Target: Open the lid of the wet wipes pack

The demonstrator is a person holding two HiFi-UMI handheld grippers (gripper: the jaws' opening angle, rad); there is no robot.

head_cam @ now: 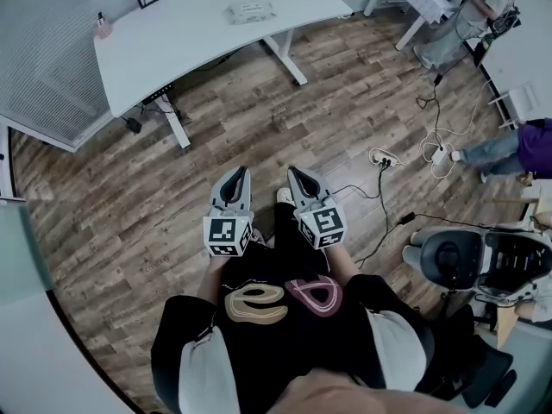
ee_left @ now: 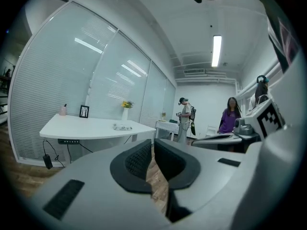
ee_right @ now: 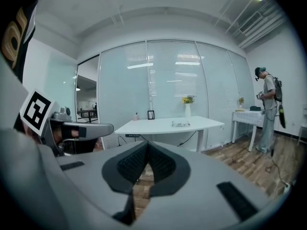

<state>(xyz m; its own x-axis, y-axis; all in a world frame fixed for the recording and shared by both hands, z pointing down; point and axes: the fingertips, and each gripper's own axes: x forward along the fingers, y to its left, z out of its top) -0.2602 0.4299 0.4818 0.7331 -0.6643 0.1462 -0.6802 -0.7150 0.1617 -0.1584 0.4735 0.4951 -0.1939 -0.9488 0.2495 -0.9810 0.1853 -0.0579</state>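
The wet wipes pack (head_cam: 250, 10) lies flat on the white table (head_cam: 190, 46), untouched, and its lid looks shut, so the whole task is yet to do. It sits at about twelve o'clock from both grippers, well apart. The left gripper (head_cam: 236, 175) and right gripper (head_cam: 296, 175) are both clenched on nothing.

Black top (head_cam: 285, 352), white sleeves (head_cam: 203, 376), grey left tongs (head_cam: 239, 172) and right tongs (head_cam: 294, 172).
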